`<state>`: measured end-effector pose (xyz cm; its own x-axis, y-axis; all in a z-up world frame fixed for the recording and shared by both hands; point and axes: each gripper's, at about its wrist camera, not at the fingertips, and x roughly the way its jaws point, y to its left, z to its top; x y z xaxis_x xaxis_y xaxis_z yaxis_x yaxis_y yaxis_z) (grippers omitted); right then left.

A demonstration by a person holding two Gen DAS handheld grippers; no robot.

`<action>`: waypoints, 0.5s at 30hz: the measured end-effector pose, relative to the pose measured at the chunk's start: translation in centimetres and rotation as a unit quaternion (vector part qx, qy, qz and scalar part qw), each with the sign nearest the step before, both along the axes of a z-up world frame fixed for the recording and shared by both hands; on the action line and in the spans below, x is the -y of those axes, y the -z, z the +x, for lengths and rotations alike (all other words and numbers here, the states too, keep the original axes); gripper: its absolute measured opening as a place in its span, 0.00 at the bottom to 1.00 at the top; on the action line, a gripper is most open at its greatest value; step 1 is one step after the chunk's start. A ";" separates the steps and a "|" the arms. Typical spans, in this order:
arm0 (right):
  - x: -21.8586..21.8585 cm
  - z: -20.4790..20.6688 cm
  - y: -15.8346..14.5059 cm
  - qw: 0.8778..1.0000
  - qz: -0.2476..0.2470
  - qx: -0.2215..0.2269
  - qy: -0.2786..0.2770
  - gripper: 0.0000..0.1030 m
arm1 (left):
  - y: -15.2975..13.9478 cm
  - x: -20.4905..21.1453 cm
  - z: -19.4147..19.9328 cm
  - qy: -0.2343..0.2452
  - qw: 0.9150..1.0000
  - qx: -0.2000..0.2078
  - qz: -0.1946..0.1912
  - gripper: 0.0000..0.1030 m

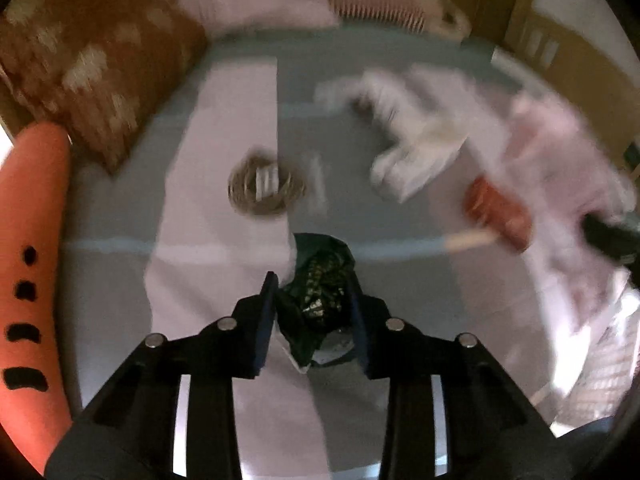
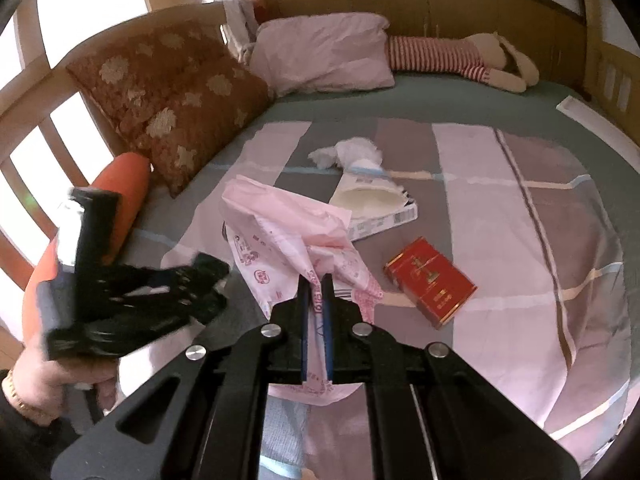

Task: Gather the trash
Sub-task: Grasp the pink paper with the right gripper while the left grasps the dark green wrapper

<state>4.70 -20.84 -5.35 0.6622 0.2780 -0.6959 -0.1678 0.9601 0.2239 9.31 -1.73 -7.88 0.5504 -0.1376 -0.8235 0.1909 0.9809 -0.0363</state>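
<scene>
1. The right gripper (image 2: 316, 280) is pinched tight on the pink plastic bag (image 2: 288, 232), held up above the bed (image 2: 500, 208).
2. The left gripper (image 1: 314, 284) clamps a dark crumpled wrapper (image 1: 320, 292) between its pads.
3. The bag hangs to the right of the left gripper (its mouth is not clearly visible), so the wrapper must travel rightward.
4. The red box (image 2: 430, 282) lies nearer the right gripper.

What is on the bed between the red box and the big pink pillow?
In the right wrist view, a white carton with crumpled white tissue lies between the red box and the pink pillow.
</scene>
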 end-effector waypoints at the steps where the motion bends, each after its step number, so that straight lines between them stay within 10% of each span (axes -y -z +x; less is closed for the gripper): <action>1: 0.2 -0.1 -0.4 1.000 0.001 0.009 0.007 0.07 | -1.6 0.0 -0.8 0.001 1.000 0.025 -0.015 0.33; 7: 1.0 -1.3 -2.4 0.998 0.005 0.057 0.035 0.07 | -6.7 -0.7 -4.6 0.004 0.992 0.121 -0.047 0.34; 15: 0.3 -1.3 -2.5 0.998 -0.001 0.059 0.026 0.07 | -6.2 -2.1 -3.5 -0.027 0.993 0.107 -0.052 0.35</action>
